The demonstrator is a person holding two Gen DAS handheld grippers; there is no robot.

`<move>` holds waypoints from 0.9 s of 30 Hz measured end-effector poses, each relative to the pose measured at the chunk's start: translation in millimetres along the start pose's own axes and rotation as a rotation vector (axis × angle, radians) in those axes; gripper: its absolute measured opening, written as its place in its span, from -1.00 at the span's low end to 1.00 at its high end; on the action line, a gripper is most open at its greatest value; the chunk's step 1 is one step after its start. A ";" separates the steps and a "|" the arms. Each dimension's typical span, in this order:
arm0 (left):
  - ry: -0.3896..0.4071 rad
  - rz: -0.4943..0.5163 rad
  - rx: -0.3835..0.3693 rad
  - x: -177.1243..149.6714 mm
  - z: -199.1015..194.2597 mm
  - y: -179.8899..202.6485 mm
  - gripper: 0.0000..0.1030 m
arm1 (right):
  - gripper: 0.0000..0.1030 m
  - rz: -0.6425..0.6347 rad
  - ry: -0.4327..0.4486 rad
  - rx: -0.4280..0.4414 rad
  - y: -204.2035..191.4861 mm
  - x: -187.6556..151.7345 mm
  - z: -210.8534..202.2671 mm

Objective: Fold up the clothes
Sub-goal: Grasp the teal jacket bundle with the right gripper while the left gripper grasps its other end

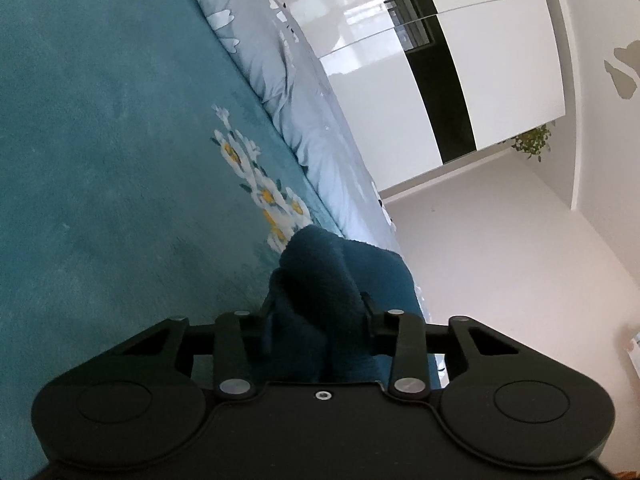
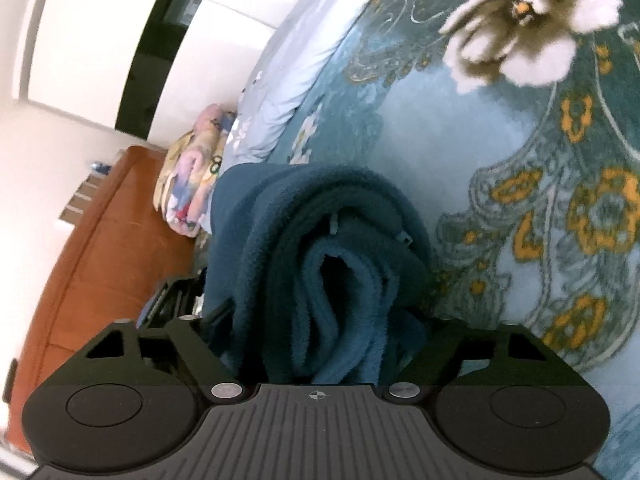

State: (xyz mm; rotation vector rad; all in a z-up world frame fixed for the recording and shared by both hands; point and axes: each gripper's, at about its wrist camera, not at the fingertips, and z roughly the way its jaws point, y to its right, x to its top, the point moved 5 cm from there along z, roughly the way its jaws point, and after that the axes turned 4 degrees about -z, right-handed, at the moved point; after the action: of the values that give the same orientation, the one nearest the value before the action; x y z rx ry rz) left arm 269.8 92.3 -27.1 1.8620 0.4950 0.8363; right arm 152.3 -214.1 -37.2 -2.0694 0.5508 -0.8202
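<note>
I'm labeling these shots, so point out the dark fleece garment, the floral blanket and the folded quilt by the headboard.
Fleece garment [image 2: 320, 248]: right wrist view, on its bunched folds.
Floral blanket [image 1: 100, 140]: left wrist view, on its plain teal area.
Folded quilt [image 2: 188, 184]: right wrist view, on its patterned side.

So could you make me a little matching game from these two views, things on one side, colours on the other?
Things:
1. garment between the jaws
2. bedspread
3. headboard
4. wardrobe doors

Colours:
A. glossy white
B. dark blue fleece
C. reddish brown
D. teal with flowers

Pairs: 1-B, 2-D, 3-C, 4-A
</note>
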 end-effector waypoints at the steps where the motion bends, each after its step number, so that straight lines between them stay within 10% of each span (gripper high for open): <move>1: 0.007 0.009 0.000 -1.1 -4.9 2.3 -0.34 | 0.25 -0.018 -0.008 0.000 -1.2 3.0 -1.4; 18: 0.232 0.111 0.144 -76.9 -171.6 33.9 -0.34 | 0.13 -0.473 -0.368 0.194 -72.6 67.4 -0.6; 27: 0.190 0.115 0.246 -113.6 -175.1 14.5 -0.28 | 0.36 -0.434 -0.472 0.179 -37.7 53.8 36.8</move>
State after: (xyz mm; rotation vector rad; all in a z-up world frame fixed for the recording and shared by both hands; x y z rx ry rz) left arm 63.8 120.7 -4.5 2.0611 0.6374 1.0764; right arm 219.4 -206.9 -3.6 -2.1420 -0.2283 -0.5567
